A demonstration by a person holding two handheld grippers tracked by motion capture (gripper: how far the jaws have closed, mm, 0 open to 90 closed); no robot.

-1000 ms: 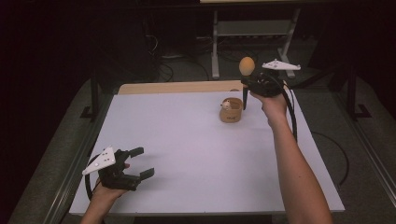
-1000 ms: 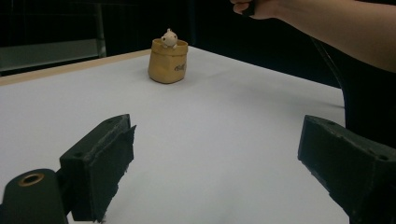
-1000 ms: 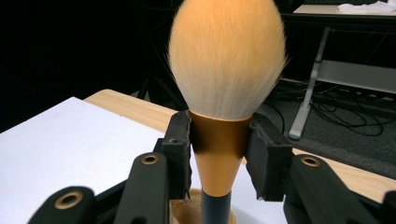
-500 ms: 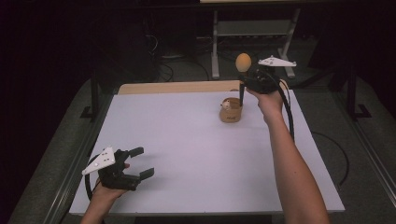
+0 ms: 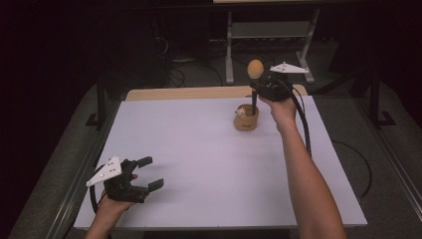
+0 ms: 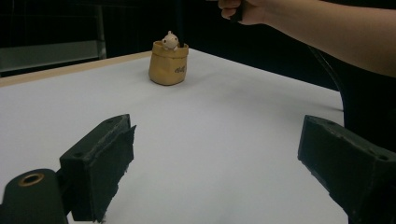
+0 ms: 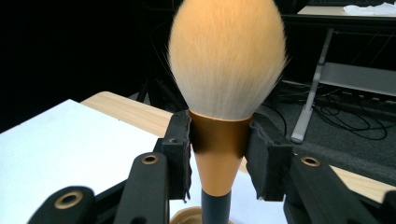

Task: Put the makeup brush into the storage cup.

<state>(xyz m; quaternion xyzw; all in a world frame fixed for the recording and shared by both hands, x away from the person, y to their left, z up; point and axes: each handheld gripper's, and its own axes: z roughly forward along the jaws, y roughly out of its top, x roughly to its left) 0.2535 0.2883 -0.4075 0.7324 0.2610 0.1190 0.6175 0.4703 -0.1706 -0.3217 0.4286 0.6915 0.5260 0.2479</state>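
**A:** Where's the makeup brush right now?

**B:** In the high view it's in the upper right of centre, standing upright above the far part of the desk. The right claw is pinching it. The right gripper view shows this close up: the two black pads press on either side of the brush's golden ferrule, just under the peach-tipped bristle head, which fills the top middle of that frame. The dark handle runs straight down from the ferrule.

**A:** And what's below it?

**B:** A small tan pot shaped like a sack, sitting on the white desk just below the claw in the high view. The lower end of the handle reaches down to the pot's mouth; whether it touches the inside I cannot tell. In the left gripper view the pot appears at the upper middle, with a little pale figure poking out of its top.

**A:** The other hand?

**B:** The left claw is at the lower left of the high view, near the desk's front edge, well apart from the pot. Its jaws are spread wide with only bare white desk between them, as the left gripper view shows.
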